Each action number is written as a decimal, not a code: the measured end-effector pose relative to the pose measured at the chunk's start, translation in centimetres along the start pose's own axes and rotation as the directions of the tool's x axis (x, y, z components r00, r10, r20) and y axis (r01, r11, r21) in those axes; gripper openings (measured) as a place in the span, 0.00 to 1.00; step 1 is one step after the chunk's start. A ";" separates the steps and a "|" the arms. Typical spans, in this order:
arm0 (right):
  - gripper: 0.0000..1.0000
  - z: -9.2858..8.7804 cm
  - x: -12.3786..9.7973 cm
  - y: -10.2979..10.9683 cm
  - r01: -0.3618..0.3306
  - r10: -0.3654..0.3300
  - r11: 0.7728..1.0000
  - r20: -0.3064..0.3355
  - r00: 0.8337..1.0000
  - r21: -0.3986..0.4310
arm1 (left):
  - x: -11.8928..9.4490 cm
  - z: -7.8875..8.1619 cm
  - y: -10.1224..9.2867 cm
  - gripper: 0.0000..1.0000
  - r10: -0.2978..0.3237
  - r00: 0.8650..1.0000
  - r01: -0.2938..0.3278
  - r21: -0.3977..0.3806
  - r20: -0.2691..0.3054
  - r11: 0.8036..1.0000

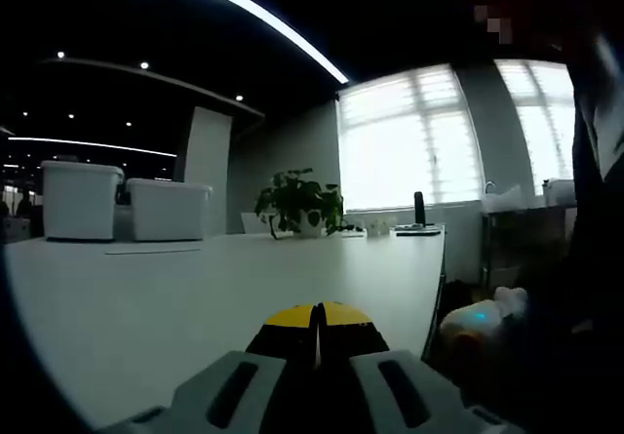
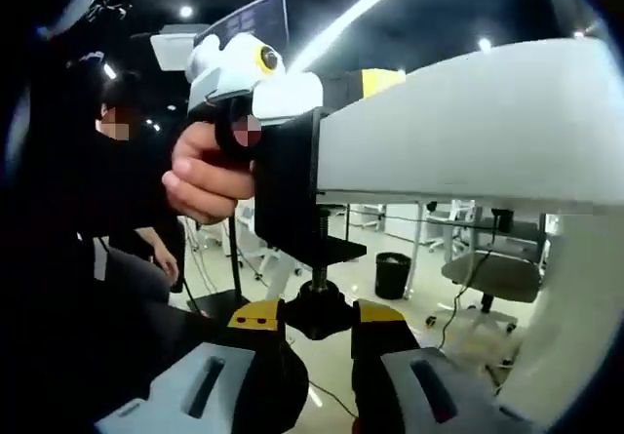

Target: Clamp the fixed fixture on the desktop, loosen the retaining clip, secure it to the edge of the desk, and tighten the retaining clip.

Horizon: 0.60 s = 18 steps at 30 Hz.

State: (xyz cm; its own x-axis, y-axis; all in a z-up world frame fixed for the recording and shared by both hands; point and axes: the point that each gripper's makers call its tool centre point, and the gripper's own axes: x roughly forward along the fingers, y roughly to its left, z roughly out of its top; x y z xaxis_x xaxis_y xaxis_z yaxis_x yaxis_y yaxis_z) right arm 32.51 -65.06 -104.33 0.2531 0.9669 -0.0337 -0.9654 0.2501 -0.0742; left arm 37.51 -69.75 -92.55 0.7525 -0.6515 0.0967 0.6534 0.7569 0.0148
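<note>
- The left gripper (image 1: pixel 317 329) has its jaws closed together above the desk (image 1: pixel 195 288).
- The right gripper (image 2: pixel 317 319) squeezes the knob (image 2: pixel 314 314) under the one black clamp (image 2: pixel 292 195) on the desk edge.
- Two white bins (image 1: pixel 80 200) and one plant (image 1: pixel 300 200) stand far off.

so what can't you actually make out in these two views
- Left gripper view: what the left claw grips; its jaws meet and cover it.
- Right gripper view: whether the clamp's screw pad touches the desk's underside; the black clamp body hides it.
- Right gripper view: whether the right claw pinches the screw knob or only brackets it.
</note>
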 end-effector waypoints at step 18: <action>0.30 -0.9 -0.9 -0.8 0.153 -0.148 0.987 -0.108 0.983 0.040 | 0.0 0.0 0.0 0.01 0.001 1.000 -0.001 0.005 0.005 1.000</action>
State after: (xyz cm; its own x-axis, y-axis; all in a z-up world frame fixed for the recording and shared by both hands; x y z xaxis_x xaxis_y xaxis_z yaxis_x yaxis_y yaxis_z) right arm 33.08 -66.19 -105.15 0.3988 0.9078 -0.1298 -0.9169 0.3973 -0.0382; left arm 37.48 -69.76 -92.56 0.7529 -0.6503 0.1015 0.6520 0.7579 0.0193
